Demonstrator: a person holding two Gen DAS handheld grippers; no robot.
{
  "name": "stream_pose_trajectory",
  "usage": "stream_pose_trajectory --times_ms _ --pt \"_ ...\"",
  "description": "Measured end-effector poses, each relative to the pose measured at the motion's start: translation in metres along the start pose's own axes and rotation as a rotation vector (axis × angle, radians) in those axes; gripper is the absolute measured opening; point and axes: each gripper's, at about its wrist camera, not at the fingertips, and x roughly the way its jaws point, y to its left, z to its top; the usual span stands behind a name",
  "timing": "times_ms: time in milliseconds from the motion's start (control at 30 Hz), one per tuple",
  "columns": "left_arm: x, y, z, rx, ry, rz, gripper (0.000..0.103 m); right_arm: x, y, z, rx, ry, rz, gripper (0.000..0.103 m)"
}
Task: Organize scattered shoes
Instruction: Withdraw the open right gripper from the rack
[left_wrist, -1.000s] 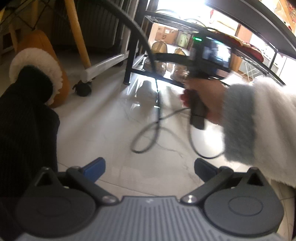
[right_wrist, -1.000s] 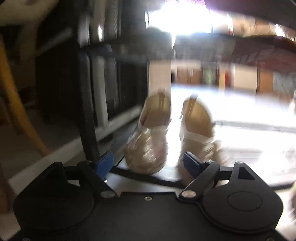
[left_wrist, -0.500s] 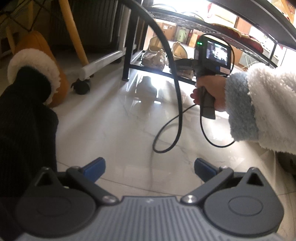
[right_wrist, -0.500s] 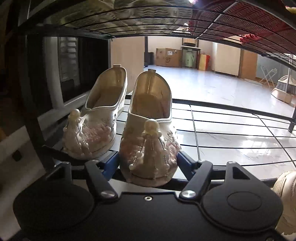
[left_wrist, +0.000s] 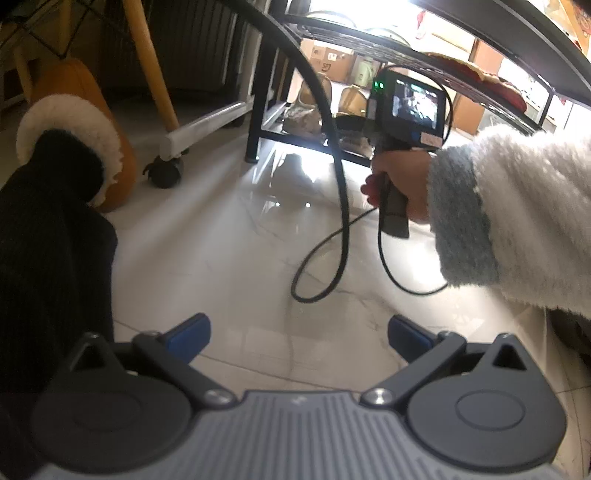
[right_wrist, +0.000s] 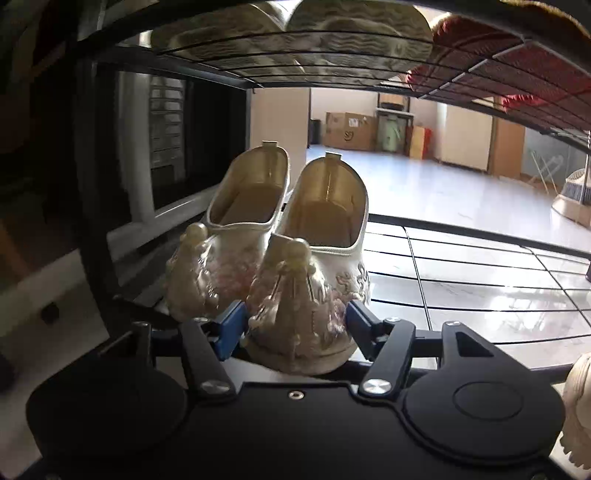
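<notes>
Right wrist view: the right tool (right_wrist: 293, 325) has narrowed onto the embroidered shoe (right_wrist: 314, 280) at the shelf's (right_wrist: 480, 280) front edge, now beside its mate (right_wrist: 229, 258); left tool (left_wrist: 297, 336) idles, spread wide.

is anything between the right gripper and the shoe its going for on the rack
Nothing visible. The right gripper already has its blue fingers on either side of the toe of the nearer embroidered shoe on the wire shelf. The matching shoe sits just beside it, close to the left-side finger.

White shoe (right_wrist: 576, 413) cut off at right edge; upper-shelf soles (right_wrist: 288, 33) partly cropped.
</notes>
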Motion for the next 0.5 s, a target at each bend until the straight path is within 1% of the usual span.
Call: stream_pose_trajectory --times_ms 133,200,233,267,300,333,367,400,433,500 --pt "0.001 0.001 0.0 -0.002 -0.001 0.001 0.103 0.013 -0.003 0.011 0.028 0.03 0.006 0.062" --pt "0.002 0.002 0.0 -0.005 -0.001 0.002 0.103 0.013 -0.002 0.013 0.027 0.04 0.01 0.065" --pt "0.002 0.002 0.0 -0.004 -0.001 0.003 0.103 0.009 -0.002 0.013 0.02 0.038 0.017 0.075" --pt "0.002 0.002 0.0 -0.001 -0.002 0.003 0.103 0.005 -0.002 0.013 0.019 0.03 0.019 0.092" --pt "0.002 0.002 0.0 0.001 -0.004 0.003 0.103 0.0 -0.002 0.012 0.017 0.018 0.017 0.098" --pt "0.001 0.001 -0.001 0.007 -0.012 0.004 0.103 -0.013 -0.002 0.01 0.005 -0.029 -0.011 0.1" --pt "0.001 0.001 -0.001 0.013 -0.019 0.006 0.103 -0.024 -0.002 0.007 -0.013 -0.061 -0.018 0.1" --pt "0.001 0.0 -0.001 0.017 -0.023 0.007 0.103 -0.03 -0.003 0.006 -0.022 -0.065 -0.013 0.1" --pt "0.0 -0.001 -0.002 0.02 -0.027 0.008 0.103 -0.044 -0.004 0.004 -0.039 -0.064 -0.011 0.101" --pt "-0.001 -0.001 -0.002 0.026 -0.033 0.011 0.103 -0.063 -0.007 0.002 -0.038 -0.053 -0.016 0.103"
